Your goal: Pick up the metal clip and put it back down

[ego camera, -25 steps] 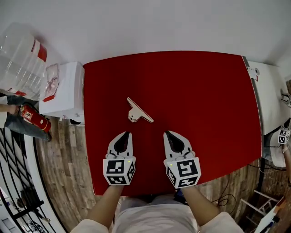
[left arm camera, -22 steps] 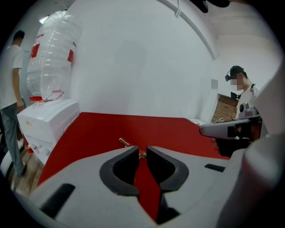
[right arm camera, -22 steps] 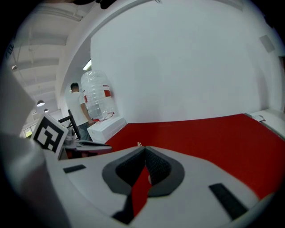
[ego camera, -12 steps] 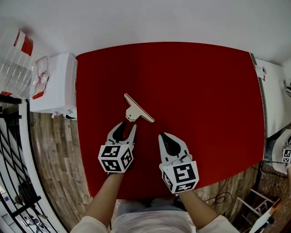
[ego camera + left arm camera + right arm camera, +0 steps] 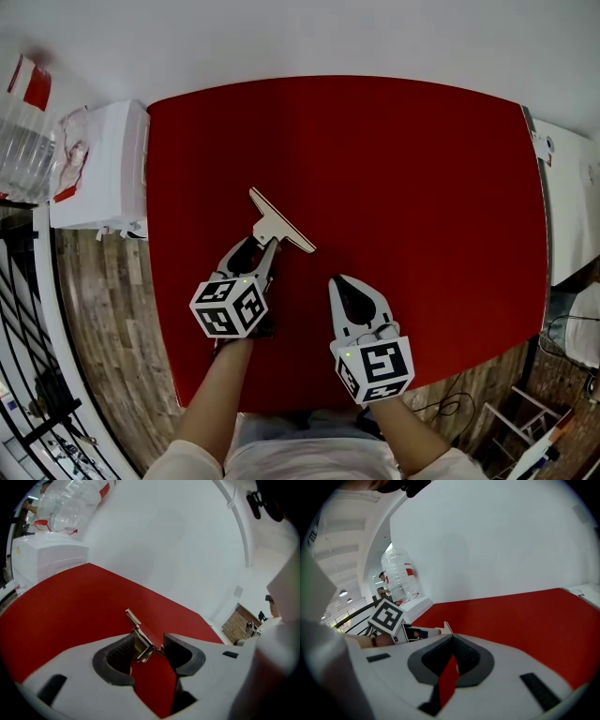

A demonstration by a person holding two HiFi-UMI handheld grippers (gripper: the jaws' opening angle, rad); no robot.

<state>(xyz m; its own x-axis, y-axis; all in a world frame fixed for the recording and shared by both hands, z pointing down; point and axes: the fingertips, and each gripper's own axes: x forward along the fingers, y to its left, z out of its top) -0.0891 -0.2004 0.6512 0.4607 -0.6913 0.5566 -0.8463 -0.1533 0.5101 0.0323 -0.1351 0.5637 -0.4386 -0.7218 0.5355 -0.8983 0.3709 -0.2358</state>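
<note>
Red-covered bench (image 5: 403, 187) in front of a white wall. The task item, a pale metal clip with a long flat bar and a short sprung handle (image 5: 279, 223), lies flat on the bench left of centre. In the head view its bar runs diagonally from upper left to lower right, and the handle end points back toward the person. The left hand-held gripper (image 5: 255, 251) is tilted downward at the clip, marker cube rolled to one side. Its jaws stand wide and have just been opening. The left gripper view shows the clip's handle end (image 5: 140, 641) between the two dark ribbed pads (image 5: 180, 651). It sits close to the left-side pad, with the bar reaching away beyond the tips; no squeeze on the clip is visible, and it rests on the red surface. The right hand-held gripper (image 5: 343, 281) is over bare red bench to the right of the left one, well apart from the clip. In the right gripper view (image 5: 451, 640) its jaws meet at the tips with nothing between them; only a sliver of red shows behind the pads. Off the bench's left edge is a white box-shaped cabinet (image 5: 98, 169), and beyond that a clear plastic water bottle with a red label (image 5: 23, 131). Wood-plank floor (image 5: 103, 309) below the bench edge.
</note>
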